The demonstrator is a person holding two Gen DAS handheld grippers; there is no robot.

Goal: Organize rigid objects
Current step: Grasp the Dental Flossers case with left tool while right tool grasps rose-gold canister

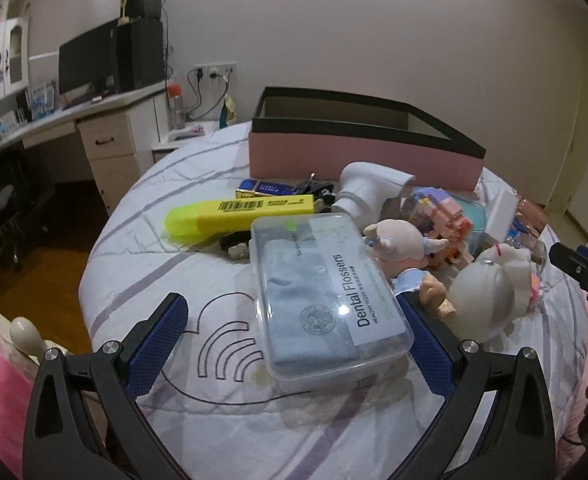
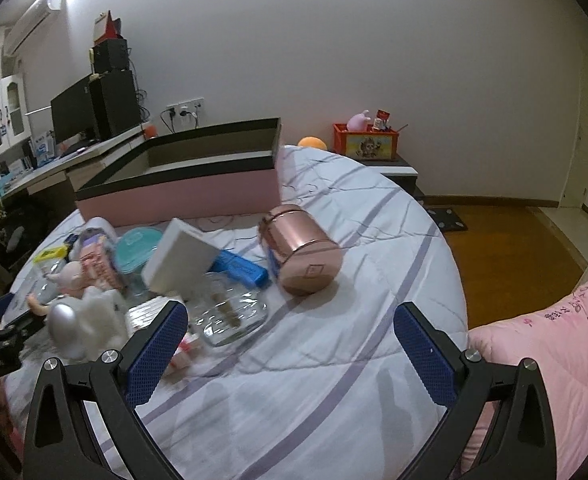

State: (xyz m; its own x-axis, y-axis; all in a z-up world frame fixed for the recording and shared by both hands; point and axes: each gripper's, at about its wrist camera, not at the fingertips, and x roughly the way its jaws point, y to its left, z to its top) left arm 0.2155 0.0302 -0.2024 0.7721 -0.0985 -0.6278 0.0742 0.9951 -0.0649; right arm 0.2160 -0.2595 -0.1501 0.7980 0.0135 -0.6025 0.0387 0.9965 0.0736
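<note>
The left gripper [image 1: 291, 346] stands wide open with its blue-padded fingers [image 1: 157, 344] on either side of the clear plastic box labelled Dental Flossers [image 1: 326, 296], gripping nothing; the right pad sits just beside the box's near corner, though whether it touches I cannot tell; the box lies flat on the white quilt with lilac stripes [image 1: 165, 276], in front of the open pink cardboard box with a black rim [image 1: 358, 156]; between the two lie a yellow highlighter pen [image 1: 233, 214], a small blue and gold carton [image 1: 261, 189] and a white plastic nozzle-shaped piece [image 1: 368, 188]; just beside the Dental Flossers box, on its right, lie two pale dolls [image 1: 482, 300]; the right gripper [image 2: 289, 350] is likewise spread wide and holds nothing, hovering over bare quilt; in front of the pink box in this view a rose-gold metal canister [image 2: 304, 250] lies on its side, near a blue plastic block [image 2: 239, 268], a tilted white rectangular box [image 2: 179, 258] and a clear glass dish [image 2: 229, 314]
</note>
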